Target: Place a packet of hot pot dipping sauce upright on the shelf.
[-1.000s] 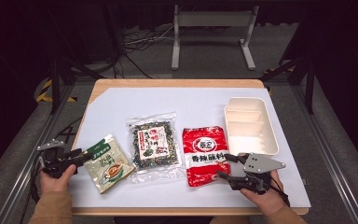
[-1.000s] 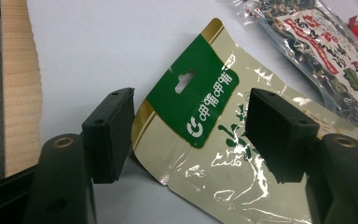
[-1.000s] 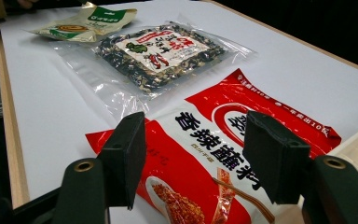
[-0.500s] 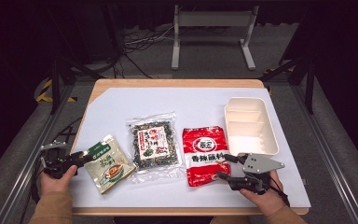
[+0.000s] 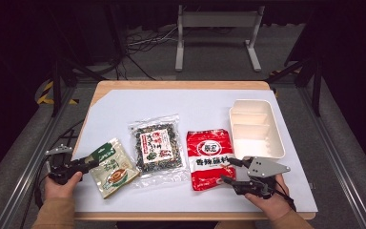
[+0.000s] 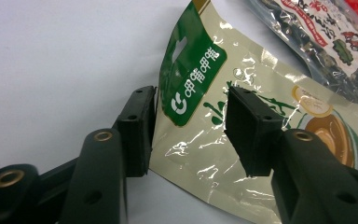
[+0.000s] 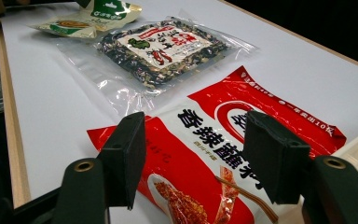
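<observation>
Three packets lie in a row w/ the dark mix (image 5: 156, 147) in the middle: green packet (image 6: 223, 121) to its left, red packet (image 5: 211, 158) to its right, tray (image 5: 256, 128) beyond the red one. Left gripper (image 6: 189, 128) is agape, straddling the green packet's edge; right gripper (image 7: 193, 156) is agape over the red one. Risk, imo: slick film slides out, or a jaw pushes the packet instead of pinching it.

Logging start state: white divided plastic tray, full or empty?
Empty. The white divided plastic tray shows bare compartments in the high view.
</observation>
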### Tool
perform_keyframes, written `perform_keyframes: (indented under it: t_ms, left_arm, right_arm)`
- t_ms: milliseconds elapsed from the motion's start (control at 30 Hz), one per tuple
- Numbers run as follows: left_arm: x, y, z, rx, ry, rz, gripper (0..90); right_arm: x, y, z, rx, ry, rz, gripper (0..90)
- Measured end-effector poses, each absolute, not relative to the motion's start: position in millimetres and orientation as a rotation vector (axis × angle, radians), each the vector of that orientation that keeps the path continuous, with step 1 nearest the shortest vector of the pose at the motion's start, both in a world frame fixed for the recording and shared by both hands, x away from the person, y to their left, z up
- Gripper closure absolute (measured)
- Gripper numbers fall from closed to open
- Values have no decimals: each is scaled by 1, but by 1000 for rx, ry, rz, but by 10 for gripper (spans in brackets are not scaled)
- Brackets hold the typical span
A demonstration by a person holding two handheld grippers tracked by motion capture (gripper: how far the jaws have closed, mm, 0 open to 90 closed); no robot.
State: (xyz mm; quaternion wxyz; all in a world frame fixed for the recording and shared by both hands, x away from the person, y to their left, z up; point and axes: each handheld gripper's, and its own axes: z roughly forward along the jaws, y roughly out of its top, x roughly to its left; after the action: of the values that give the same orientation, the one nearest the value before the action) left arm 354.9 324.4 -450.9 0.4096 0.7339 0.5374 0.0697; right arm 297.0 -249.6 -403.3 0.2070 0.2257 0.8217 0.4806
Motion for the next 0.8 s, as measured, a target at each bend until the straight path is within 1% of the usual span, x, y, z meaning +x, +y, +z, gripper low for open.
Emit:
perform_keyframes:
  t_ms: [67, 167, 233, 267, 400, 733, 800]
  left_arm:
    - [356, 322, -451, 1867, 1367, 194, 606]
    - [357, 321, -452, 1870, 1398, 224, 740]
    - [358, 324, -453, 1864, 1415, 224, 798]
    - [358, 324, -453, 1864, 1415, 224, 849]
    - [358, 326, -453, 1853, 1414, 222, 890]
    - [352, 323, -440, 1841, 1346, 248, 896]
    - [351, 322, -437, 1840, 1331, 248, 897]
  right_arm:
    - [297, -249, -403, 629, 2289, 1339, 397]
    - [297, -249, -403, 626, 2290, 1335, 397]
    - [297, -249, -403, 628, 2289, 1339, 405]
    - [297, -249, -403, 628, 2289, 1339, 405]
    - [297, -249, -403, 619, 2296, 1341, 450]
    - [296, -252, -400, 609, 2275, 1395, 507]
    - [296, -253, -400, 612, 2272, 1416, 534]
